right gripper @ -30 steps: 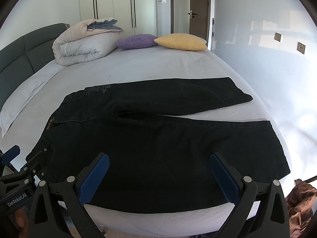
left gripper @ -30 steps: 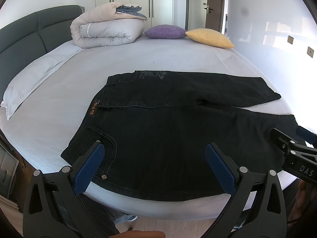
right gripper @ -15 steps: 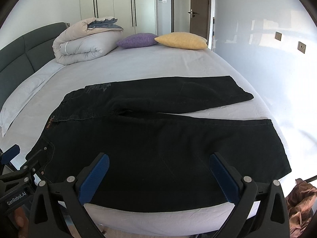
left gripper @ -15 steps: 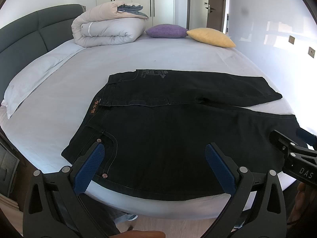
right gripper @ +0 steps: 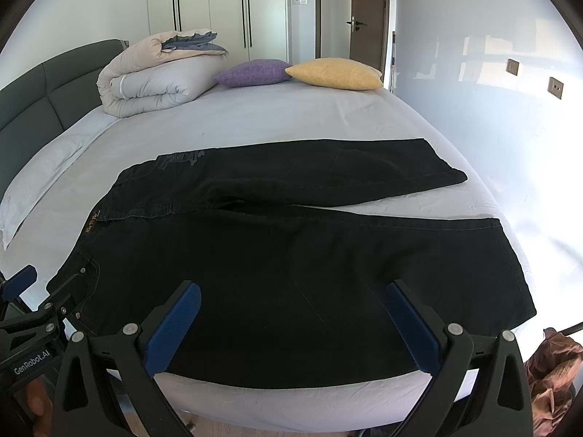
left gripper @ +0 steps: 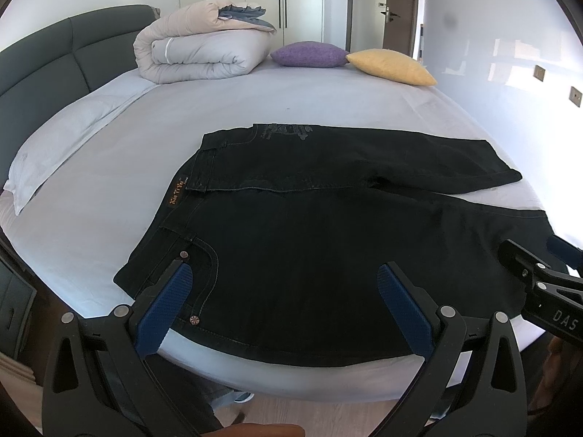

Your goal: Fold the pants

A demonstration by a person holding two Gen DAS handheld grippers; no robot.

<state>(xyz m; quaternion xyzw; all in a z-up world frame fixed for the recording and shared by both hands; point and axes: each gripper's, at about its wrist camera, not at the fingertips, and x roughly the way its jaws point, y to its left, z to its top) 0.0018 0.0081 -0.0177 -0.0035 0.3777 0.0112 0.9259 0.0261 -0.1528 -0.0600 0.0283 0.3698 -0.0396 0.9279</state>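
Observation:
Black jeans (left gripper: 328, 225) lie flat on the white bed, waistband to the left, both legs running right, the far leg angled away. They also show in the right wrist view (right gripper: 291, 247). My left gripper (left gripper: 284, 284) is open and empty, hovering over the near hip and front pocket by the bed's front edge. My right gripper (right gripper: 291, 302) is open and empty over the near leg's lower half. Each gripper shows at the edge of the other's view: the right one (left gripper: 539, 273) and the left one (right gripper: 40, 302).
A rolled duvet (left gripper: 204, 51), a purple cushion (left gripper: 309, 54) and a yellow cushion (left gripper: 393, 67) sit at the bed's far side. A white pillow (left gripper: 65, 145) lies left by the dark headboard (left gripper: 47, 58). Brown cloth (right gripper: 550, 367) lies on the floor at right.
Both grippers have edged slightly forward and up relative to the jeans. The jeans have not moved. Both grippers stay open.

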